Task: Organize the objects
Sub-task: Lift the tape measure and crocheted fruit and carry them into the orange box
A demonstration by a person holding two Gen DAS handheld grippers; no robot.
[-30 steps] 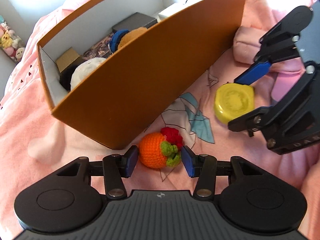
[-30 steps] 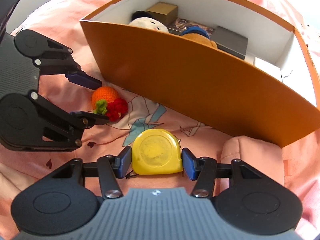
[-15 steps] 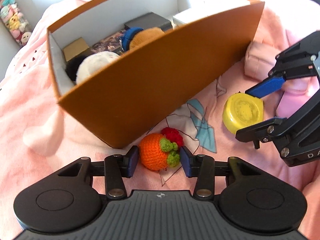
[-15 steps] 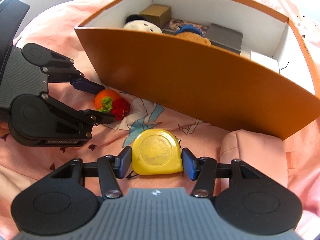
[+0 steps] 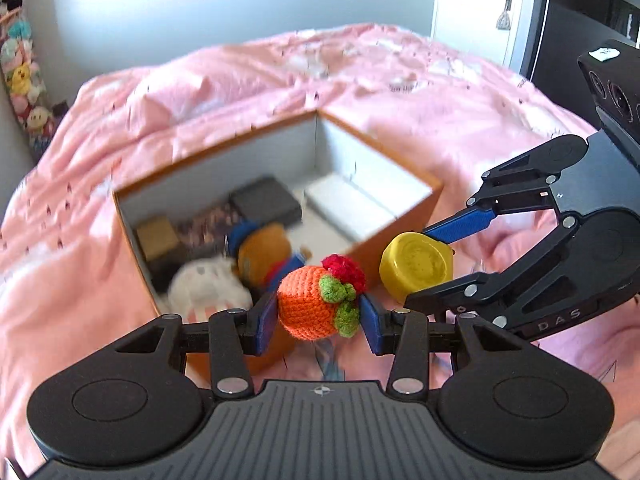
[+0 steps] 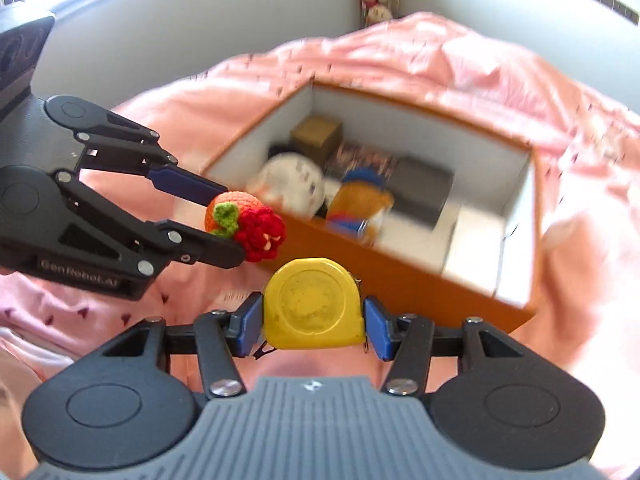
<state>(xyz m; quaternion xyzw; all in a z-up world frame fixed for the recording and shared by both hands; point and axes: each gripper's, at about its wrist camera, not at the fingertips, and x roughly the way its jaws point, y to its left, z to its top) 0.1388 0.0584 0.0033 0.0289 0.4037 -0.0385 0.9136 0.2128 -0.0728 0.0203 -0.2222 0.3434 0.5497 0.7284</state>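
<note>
My left gripper (image 5: 318, 316) is shut on an orange crocheted fruit (image 5: 308, 306) with a red and green top, held in the air above the near wall of the orange box (image 5: 400, 168). My right gripper (image 6: 314, 322) is shut on a yellow tape measure (image 6: 314, 310), also lifted, just in front of the box (image 6: 380, 276). The fruit (image 6: 236, 216) shows in the right wrist view at left, and the tape measure (image 5: 416, 266) shows in the left wrist view at right. The two grippers hang side by side, close together.
The box holds a white plush (image 5: 208, 292), an orange plush with a blue cap (image 5: 260, 248), a small brown box (image 5: 156, 236), a dark case (image 5: 266, 202) and a white box (image 5: 348, 206). A pink duvet (image 5: 200, 92) covers the bed. Plush toys (image 5: 18, 80) hang at the far left.
Both grippers have risen off the bed with their objects. The fruit and the tape measure now hang above the box's near wall, and the box's inside shows from above.
</note>
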